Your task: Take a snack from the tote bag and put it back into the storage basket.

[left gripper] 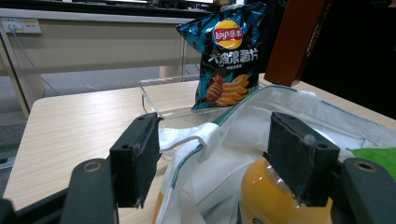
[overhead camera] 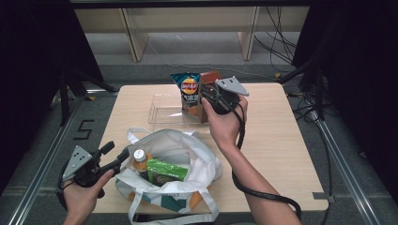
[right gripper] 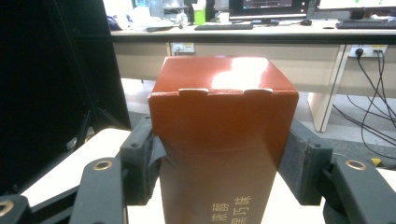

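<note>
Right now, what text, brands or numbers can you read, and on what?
"Lay's" with "乐事": logo on the chip bag.
"大波浪薯片": on the same bag, below the logo.
"浓醇" and "黑巧味": gold print on the brown box, partly cut off.
"5": floor marking.
Green packet: unreadable.

Your bench [overhead camera: 281,140] is pale matt wood-grain laminate. Tote bag [overhead camera: 202,159]: soft white cloth. Tray [overhead camera: 162,110]: clear glossy plastic. Crisp bag [left gripper: 224,56]: shiny foil. Your red-brown carton [right gripper: 224,140]: glossy card. The 2 jaws carry rough black pads [left gripper: 299,158].
</note>
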The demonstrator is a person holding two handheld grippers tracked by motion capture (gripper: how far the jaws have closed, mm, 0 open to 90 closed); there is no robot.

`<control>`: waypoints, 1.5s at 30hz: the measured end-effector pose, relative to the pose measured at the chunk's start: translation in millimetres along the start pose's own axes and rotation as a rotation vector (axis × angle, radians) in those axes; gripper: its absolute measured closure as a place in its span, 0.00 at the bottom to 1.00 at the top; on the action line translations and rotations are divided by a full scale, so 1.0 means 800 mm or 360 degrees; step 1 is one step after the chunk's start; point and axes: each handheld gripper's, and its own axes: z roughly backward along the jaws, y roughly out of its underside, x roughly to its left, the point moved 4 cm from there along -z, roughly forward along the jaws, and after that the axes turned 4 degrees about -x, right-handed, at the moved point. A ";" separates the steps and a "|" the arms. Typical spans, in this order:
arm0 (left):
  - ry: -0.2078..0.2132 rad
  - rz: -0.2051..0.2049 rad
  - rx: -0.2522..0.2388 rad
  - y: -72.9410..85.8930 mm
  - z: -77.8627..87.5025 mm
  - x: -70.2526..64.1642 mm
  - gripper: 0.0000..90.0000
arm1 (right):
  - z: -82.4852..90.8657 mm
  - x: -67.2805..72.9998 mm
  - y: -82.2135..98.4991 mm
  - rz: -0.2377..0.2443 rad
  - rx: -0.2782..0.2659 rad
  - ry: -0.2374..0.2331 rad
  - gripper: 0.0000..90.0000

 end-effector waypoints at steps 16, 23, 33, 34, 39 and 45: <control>0.0002 0.0007 -0.0002 0.000 0.000 0.000 0.37 | -0.017 0.004 0.007 -0.0033 0.0024 0.0031 0.44; 0.0003 0.0008 -0.0004 0.000 0.000 0.000 0.37 | -0.025 0.004 0.012 -0.0030 0.0034 0.0053 0.44; 0.0001 0.0011 -0.0002 0.001 0.000 0.001 0.37 | -0.033 -0.002 0.016 -0.0022 0.0040 0.0077 0.43; 0.0000 0.0012 -0.0001 0.002 0.000 0.001 0.37 | -0.034 -0.003 0.016 -0.0008 0.0033 0.0082 0.43; 0.0004 0.0009 -0.0005 0.001 0.000 0.000 0.37 | -0.037 -0.002 0.020 -0.0046 0.0053 0.0107 0.43; 0.0005 0.0007 -0.0007 0.001 0.000 0.000 0.37 | -0.042 -0.001 0.023 -0.0030 0.0050 0.0110 0.43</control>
